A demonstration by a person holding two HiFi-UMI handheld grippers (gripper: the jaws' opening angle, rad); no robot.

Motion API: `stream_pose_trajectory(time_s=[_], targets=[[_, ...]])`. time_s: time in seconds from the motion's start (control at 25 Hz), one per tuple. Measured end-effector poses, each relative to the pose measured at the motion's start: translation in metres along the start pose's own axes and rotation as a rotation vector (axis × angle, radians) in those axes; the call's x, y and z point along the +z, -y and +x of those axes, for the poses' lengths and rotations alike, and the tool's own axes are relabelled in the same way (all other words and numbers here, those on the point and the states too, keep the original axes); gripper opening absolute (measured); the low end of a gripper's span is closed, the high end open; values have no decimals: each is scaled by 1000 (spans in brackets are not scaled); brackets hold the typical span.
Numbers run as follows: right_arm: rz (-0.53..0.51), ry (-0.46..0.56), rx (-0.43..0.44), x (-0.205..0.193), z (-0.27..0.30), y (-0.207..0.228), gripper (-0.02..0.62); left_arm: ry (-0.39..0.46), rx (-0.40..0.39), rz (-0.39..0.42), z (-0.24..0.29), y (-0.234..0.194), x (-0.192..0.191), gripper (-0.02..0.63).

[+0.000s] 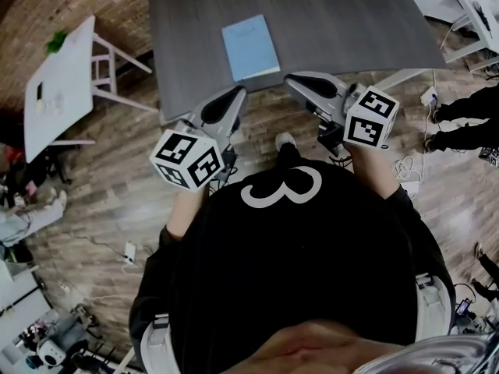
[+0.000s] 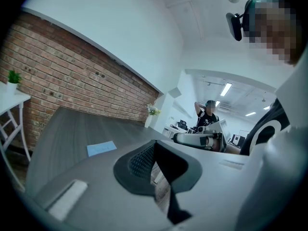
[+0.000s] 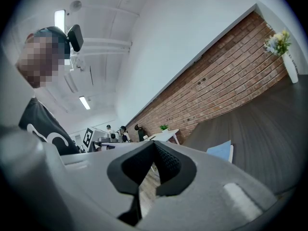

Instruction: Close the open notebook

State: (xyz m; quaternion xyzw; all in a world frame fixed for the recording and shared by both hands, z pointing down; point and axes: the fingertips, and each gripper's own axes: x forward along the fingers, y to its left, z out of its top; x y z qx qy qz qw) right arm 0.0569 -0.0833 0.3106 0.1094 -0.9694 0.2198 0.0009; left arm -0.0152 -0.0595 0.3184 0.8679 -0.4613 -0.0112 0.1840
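Now I am holding the left hand-held gripper and the right hand-held gripper short of the tabletop, jaws together on nothing, because the notebook is, I think, lying closed.

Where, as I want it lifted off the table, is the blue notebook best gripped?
Probably the near short edge of the notebook, coming level from the front of the table: it lies flat and thin, with that edge close to the table's rim.
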Motion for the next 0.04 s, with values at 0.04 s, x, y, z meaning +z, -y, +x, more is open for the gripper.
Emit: stream_pose_trajectory(time_s=[0.04], targets=[[1,0,-2,0,0,0,2,-1,-1,0,0,0,0,14]])
